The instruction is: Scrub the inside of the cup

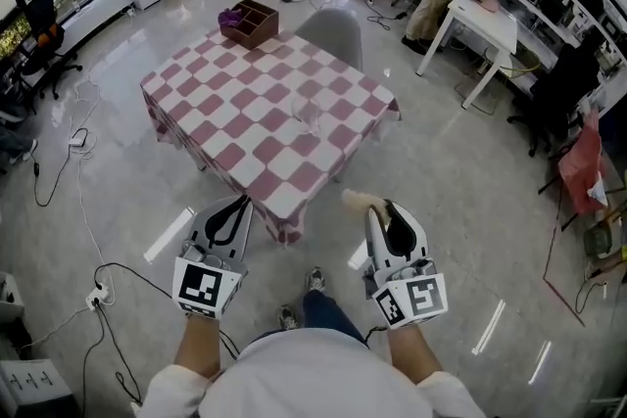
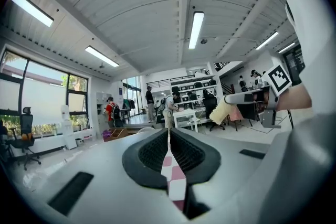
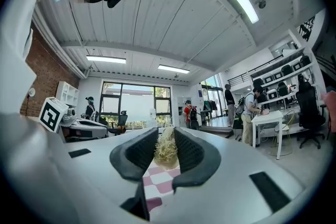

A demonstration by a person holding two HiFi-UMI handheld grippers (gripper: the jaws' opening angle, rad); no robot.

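The clear cup (image 1: 308, 116) sits on the checkered table (image 1: 220, 83), right of centre and well apart from both grippers. The right gripper (image 3: 167, 135) is clamped on a fibrous scrubber (image 3: 166, 151). The left gripper (image 2: 168, 134) has its jaws together, with nothing between them. A wooden box (image 1: 249, 23) sits at the table's far corner.

I'm wearing a white shirt (image 1: 313, 377) with pushed-up sleeves (image 1: 162, 392), blue jeans (image 1: 328, 308) and sneakers (image 1: 314, 281); my left gripper (image 1: 238, 204) and right gripper (image 1: 384, 209) are showing white shells and black-and-white marker cubes (image 1: 206, 287).
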